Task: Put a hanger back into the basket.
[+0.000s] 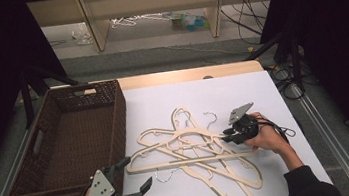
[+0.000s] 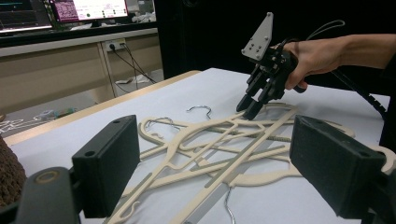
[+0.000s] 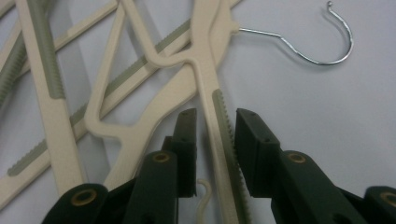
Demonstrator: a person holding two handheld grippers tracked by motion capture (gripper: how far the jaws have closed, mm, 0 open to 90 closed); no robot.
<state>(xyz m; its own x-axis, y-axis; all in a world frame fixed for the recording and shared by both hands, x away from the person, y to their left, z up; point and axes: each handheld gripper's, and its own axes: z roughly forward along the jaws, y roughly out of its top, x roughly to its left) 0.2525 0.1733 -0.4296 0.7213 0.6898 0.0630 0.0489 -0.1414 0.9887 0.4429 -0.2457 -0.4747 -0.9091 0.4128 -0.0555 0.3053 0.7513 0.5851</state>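
Right gripper (image 1: 228, 135): positioned over the right-hand part of the white worktop (image 1: 263, 97), held by the person's right hand (image 1: 268, 139). In the right gripper view, its two black jaws straddle one arm of a cream hanger (image 3: 212, 70), the arm with a grey ribbed strip. The jaws stand narrow, with the arm between them. A thin gap shows on each side of the arm, so the pads are close to it but are not seen pressing on it. The left gripper view shows the same gripper tilted downward, its tips at the hanger pile.

Hanger: it lies flat on the worktop at the right side of the pile. Its metal hook (image 3: 317, 44) points away from the pile over bare worktop.

Hanger pile (image 1: 194, 151): several cream hangers lie crossed over one another in the middle of the worktop, reaching toward its near edge.

Left gripper (image 1: 135, 181): held near the near left corner of the worktop, just beside the near right corner of the brown woven basket (image 1: 114, 115). Its jaws are wide apart with nothing between them; the left gripper view shows the pile beyond the gap.

Basket: stands along the left edge of the worktop, apart from the pile.
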